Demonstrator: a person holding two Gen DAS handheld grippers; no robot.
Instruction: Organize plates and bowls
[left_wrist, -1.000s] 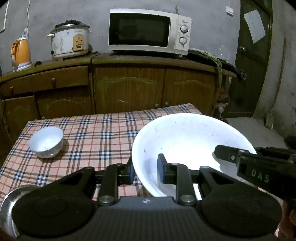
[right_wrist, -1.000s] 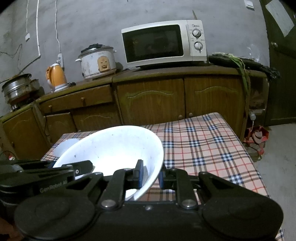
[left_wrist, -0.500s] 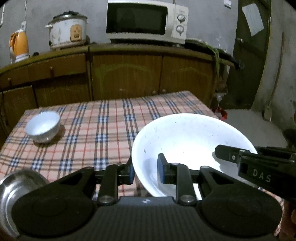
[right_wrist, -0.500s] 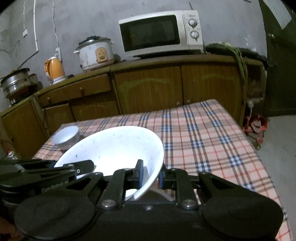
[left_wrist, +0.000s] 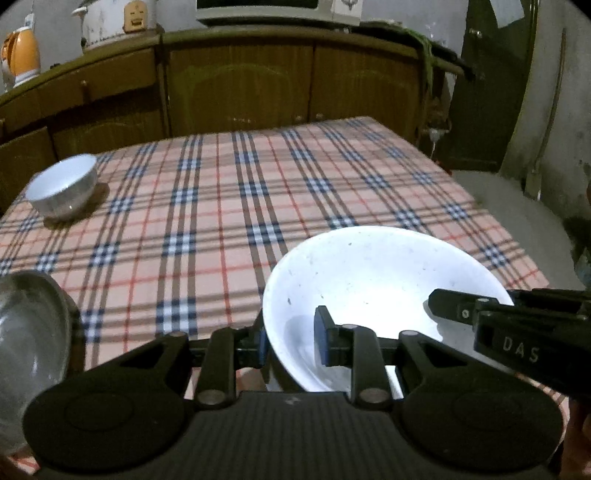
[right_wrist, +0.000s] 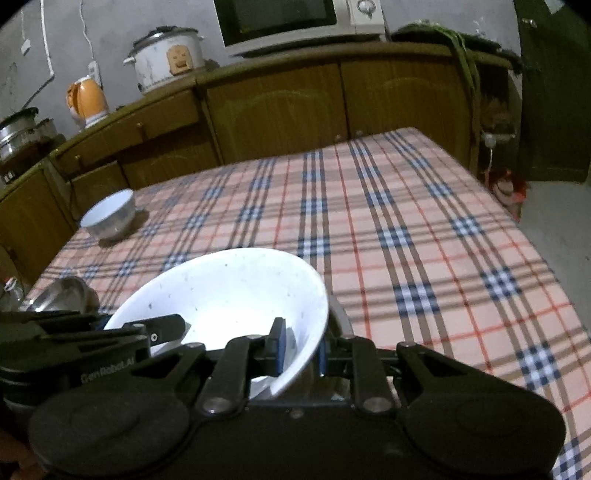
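A large white bowl (left_wrist: 369, 280) (right_wrist: 229, 291) hangs low over the near part of the plaid-covered table (left_wrist: 240, 206). Both grippers hold it by the rim. My left gripper (left_wrist: 290, 341) is shut on its left wall, one blue pad inside and one outside. My right gripper (right_wrist: 300, 349) is shut on its right wall in the same way. A small white bowl (left_wrist: 62, 188) (right_wrist: 109, 214) stands upright at the table's far left. A steel bowl (left_wrist: 29, 332) (right_wrist: 62, 295) sits at the near left corner, left of the held bowl.
Wooden cabinets (left_wrist: 236, 85) run behind the table, with a rice cooker (right_wrist: 166, 59), an orange kettle (right_wrist: 86, 96) and a microwave (right_wrist: 295, 18) on top. The table's right edge drops to bare floor (right_wrist: 554, 221). A dark door (left_wrist: 491, 74) stands at the far right.
Both grippers have come down with the large white bowl toward the table. The views tilt lower, the counter appliances slide up out of frame and the steel bowl shows more.
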